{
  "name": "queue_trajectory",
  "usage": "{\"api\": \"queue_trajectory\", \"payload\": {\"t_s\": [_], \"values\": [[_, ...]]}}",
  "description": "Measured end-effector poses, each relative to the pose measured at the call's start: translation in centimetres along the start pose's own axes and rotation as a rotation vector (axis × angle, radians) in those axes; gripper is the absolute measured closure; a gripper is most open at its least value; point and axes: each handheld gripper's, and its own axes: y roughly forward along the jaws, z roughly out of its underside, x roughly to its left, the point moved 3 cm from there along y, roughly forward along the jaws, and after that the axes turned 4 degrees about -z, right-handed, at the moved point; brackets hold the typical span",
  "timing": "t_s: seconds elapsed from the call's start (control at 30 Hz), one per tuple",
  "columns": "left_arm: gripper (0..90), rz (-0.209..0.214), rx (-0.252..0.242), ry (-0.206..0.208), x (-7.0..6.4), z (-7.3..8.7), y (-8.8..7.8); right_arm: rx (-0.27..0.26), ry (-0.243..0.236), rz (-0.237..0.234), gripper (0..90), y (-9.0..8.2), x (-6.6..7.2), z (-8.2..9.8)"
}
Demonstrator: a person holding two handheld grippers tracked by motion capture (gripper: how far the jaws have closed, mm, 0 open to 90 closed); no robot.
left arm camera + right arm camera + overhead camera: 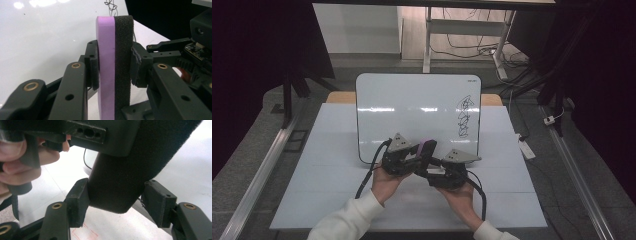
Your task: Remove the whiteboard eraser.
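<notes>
A whiteboard eraser (113, 37), purple on one side and black foam on the other, stands on edge between the two pads of my left gripper (113, 65), which is shut on it. In the high view both hands meet at the table's middle, with the eraser (427, 146) above the whiteboard's near edge. My right gripper (116, 202) reaches in from the other side. Its jaws flank the eraser's black end (120, 177): one pad (78, 200) lies against the foam, the other pad (157, 202) stands just off it.
The whiteboard (412, 110) lies on the white table (337, 190), with a black scribble (464, 117) near its right edge. The left hand (15, 157) and left gripper body (100, 132) sit close above the right gripper's jaws. Cables trail from both grippers toward the person.
</notes>
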Motion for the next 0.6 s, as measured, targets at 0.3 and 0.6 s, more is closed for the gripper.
{"api": "queue_trajectory", "payload": {"t_s": [0.3,0.6], "values": [[52.4,0.090,-0.017,-0.014,0.6,-0.2,-0.5,-0.024,-0.067,-0.064,42.7,-1.0,-0.4,0.0],[38.4,0.130,-0.033,-0.013,1.3,-0.4,-1.0,-0.034,-0.100,-0.112,43.7,-1.7,-0.8,0.2]]}}
